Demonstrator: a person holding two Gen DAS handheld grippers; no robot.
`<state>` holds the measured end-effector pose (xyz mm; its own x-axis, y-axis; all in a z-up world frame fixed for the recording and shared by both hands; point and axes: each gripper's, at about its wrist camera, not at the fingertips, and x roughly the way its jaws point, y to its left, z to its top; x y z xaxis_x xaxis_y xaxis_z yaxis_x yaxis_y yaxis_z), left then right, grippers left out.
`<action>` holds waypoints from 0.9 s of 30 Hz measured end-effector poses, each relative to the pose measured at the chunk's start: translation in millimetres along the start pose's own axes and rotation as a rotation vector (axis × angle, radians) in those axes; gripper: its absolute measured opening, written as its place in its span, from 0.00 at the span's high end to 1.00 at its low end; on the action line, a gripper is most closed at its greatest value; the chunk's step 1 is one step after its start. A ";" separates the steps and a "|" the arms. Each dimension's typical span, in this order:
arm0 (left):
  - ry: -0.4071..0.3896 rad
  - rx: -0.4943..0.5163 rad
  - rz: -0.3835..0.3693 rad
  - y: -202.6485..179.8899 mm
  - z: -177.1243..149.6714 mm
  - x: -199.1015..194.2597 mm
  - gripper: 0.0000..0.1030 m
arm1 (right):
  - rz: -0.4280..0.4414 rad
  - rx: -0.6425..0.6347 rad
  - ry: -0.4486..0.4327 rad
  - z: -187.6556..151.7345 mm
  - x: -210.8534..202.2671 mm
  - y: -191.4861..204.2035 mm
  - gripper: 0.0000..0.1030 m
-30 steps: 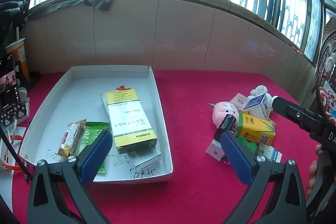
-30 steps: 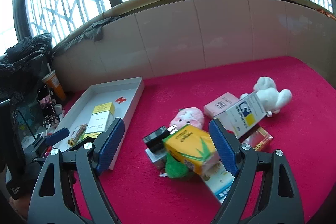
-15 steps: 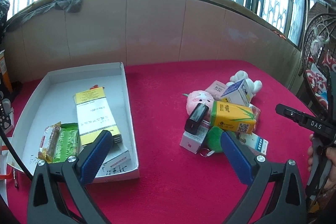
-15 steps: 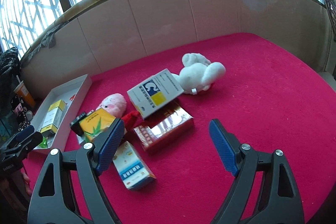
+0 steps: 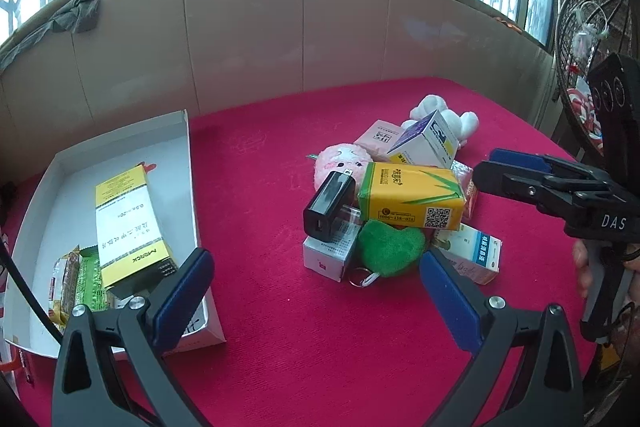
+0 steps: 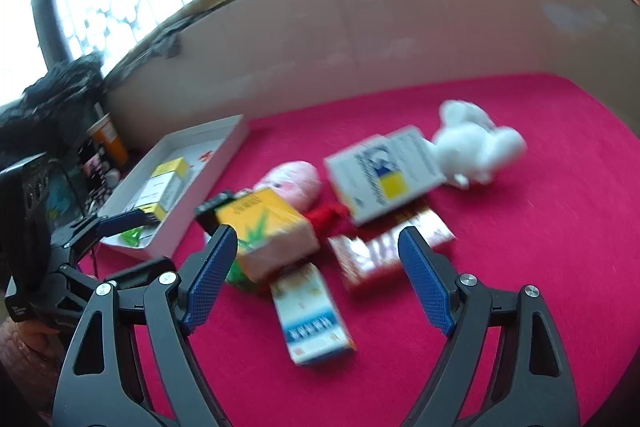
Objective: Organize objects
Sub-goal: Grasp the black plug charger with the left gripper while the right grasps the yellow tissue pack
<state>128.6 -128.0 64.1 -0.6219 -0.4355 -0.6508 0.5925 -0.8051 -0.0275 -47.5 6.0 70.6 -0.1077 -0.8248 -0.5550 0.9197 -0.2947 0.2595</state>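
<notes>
A pile lies on the red cloth: a yellow bamboo-print box [image 5: 412, 199] on top, a black charger [image 5: 330, 205], a green heart plush [image 5: 390, 247], a pink plush [image 5: 340, 163], a white plush [image 5: 464, 121] and several small boxes. My left gripper [image 5: 316, 267] stands open just short of the pile, with nothing between its fingers. My right gripper [image 6: 318, 239] is open over the near side of the pile, where a blue-and-white box [image 6: 312, 315] and a red packet [image 6: 384, 251] lie. The right wrist view is blurred. From the left wrist view the right gripper [image 5: 490, 169] reaches in from the right.
A white tray [image 5: 188, 163] at the left holds a yellow-and-white box [image 5: 128, 223] and snack packets [image 5: 76, 279]. A beige panel walls the back of the table. A fan [image 5: 592, 27] stands at the right. An orange cup [image 6: 108, 139] and a dark device sit beyond the tray.
The left wrist view has swung from the tray to the pile, which now sits between its fingers. The right gripper swept right, then back left, and came lower and closer to the pile.
</notes>
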 end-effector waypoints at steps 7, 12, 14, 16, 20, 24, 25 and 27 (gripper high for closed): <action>-0.010 -0.038 0.003 15.6 1.8 -6.4 0.00 | 0.051 -0.199 0.085 9.0 50.7 37.8 0.19; -0.004 -0.012 0.003 16.0 9.7 0.7 0.00 | 0.087 -0.174 0.142 1.0 68.1 36.5 0.21; 0.005 0.009 -0.016 14.6 14.7 9.2 0.00 | 0.083 -0.185 0.149 -3.6 67.3 37.1 0.45; 0.025 0.029 -0.022 12.4 21.0 20.9 0.00 | 0.082 -0.190 0.161 -8.1 66.4 36.0 0.49; 0.056 0.059 -0.040 7.6 33.7 41.8 0.00 | 0.075 -0.134 0.132 -16.2 49.7 25.0 0.51; 0.089 0.056 -0.071 3.9 41.0 58.5 0.01 | 0.048 -0.026 0.089 -20.7 27.9 3.0 0.51; 0.094 0.059 -0.074 1.9 41.3 61.9 0.01 | 0.040 0.000 0.073 -21.2 21.1 -3.2 0.51; 0.103 0.073 -0.068 -2.5 40.5 67.8 0.27 | 0.030 0.041 0.046 -21.5 8.3 -14.3 0.51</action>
<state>64.3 -171.8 50.8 -0.6010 -0.3384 -0.7241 0.5098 -0.8600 -0.0212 -53.4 13.8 45.3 -0.0615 -0.8108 -0.5820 0.9057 -0.2904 0.3088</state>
